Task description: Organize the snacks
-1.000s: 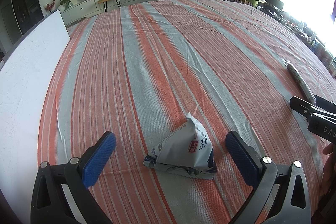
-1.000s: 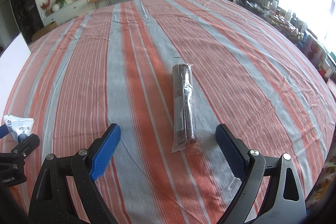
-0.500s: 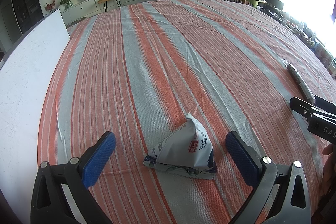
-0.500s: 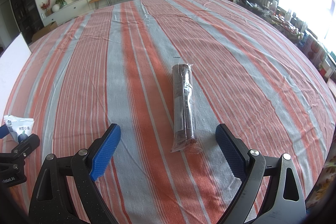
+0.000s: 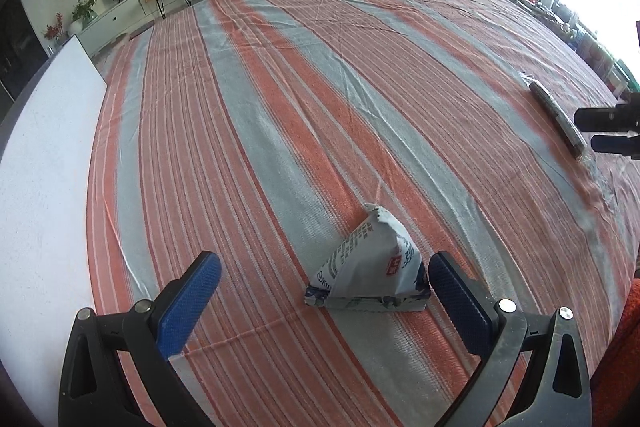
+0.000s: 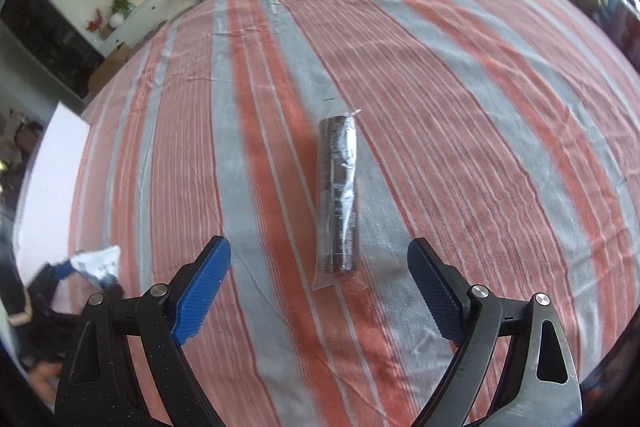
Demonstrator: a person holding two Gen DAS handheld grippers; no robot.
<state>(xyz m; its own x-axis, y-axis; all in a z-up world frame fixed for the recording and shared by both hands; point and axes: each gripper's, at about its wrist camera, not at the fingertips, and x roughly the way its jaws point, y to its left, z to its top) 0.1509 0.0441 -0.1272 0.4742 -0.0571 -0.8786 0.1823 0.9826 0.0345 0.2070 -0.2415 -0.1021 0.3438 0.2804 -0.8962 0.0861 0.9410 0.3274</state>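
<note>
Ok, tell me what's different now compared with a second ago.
The left gripper has shifted left, so the white triangular snack pouch now sits close to its right finger instead of centred. The right gripper has lifted and tilted, and its view is motion-blurred; the dark cookie roll lies a little farther ahead. Nothing was grasped: both grippers are open as before, and both snacks lie where they were on the striped cloth.

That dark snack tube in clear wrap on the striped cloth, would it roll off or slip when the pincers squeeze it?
The dark snack tube looks round, so a sideways nudge would probably roll it across the striped cloth. Its glossy clear wrap may slip between the pads. It seems stiff, likely lifting straight. The right gripper is open around its near end.
</note>
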